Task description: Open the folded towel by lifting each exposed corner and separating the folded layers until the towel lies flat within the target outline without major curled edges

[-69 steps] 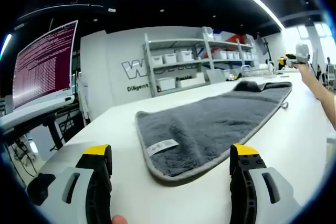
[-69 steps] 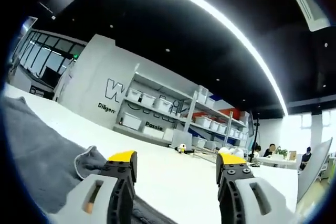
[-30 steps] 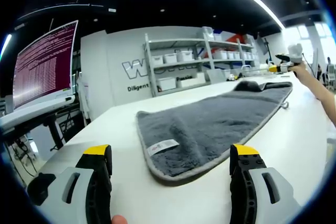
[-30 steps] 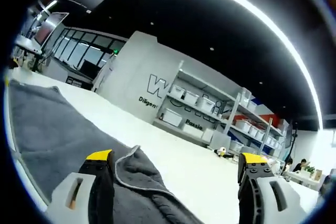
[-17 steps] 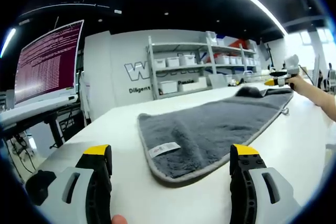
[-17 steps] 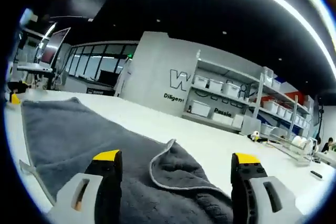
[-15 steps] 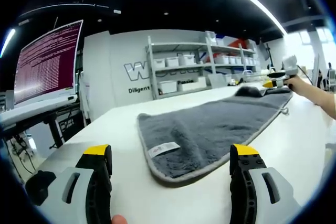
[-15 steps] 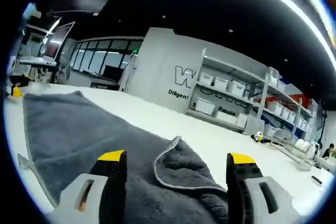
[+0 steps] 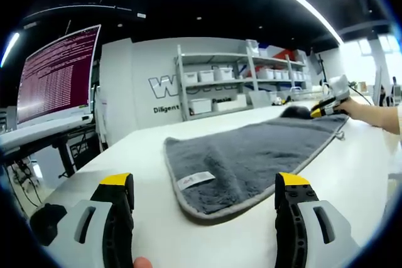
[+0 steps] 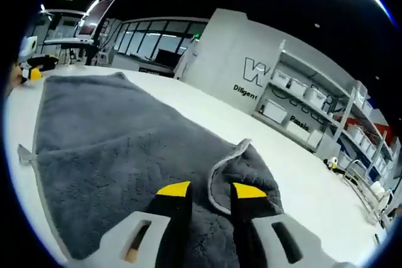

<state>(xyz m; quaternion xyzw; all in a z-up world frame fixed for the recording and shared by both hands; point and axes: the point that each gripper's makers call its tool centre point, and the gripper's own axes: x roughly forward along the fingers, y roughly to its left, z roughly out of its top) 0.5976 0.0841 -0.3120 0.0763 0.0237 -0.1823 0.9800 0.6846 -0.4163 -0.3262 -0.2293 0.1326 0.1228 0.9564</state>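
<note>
A grey towel [image 9: 251, 152] lies spread along the white table [image 9: 144, 149], with a white label [image 9: 195, 180] near its close end. My left gripper [image 9: 204, 183] hovers open just short of that end, nothing between its jaws. At the towel's far end a hand holds my right gripper [image 9: 328, 103] low over a dark bump in the cloth. In the right gripper view the towel [image 10: 113, 130] has one corner folded back [image 10: 251, 167]. My right gripper [image 10: 211, 190] is drawn in on the pale hem of that fold, its jaws close together.
A monitor [image 9: 53, 86] with text stands at the table's left edge. Shelves with white bins [image 9: 220, 83] line the back wall. A small loop tab [image 10: 25, 152] sticks out from the towel's edge. My left gripper's yellow tip [image 10: 28, 73] shows far left.
My right gripper has come down onto the folded corner and its jaws have closed from wide open to nearly together. The left gripper has stayed put and open.
</note>
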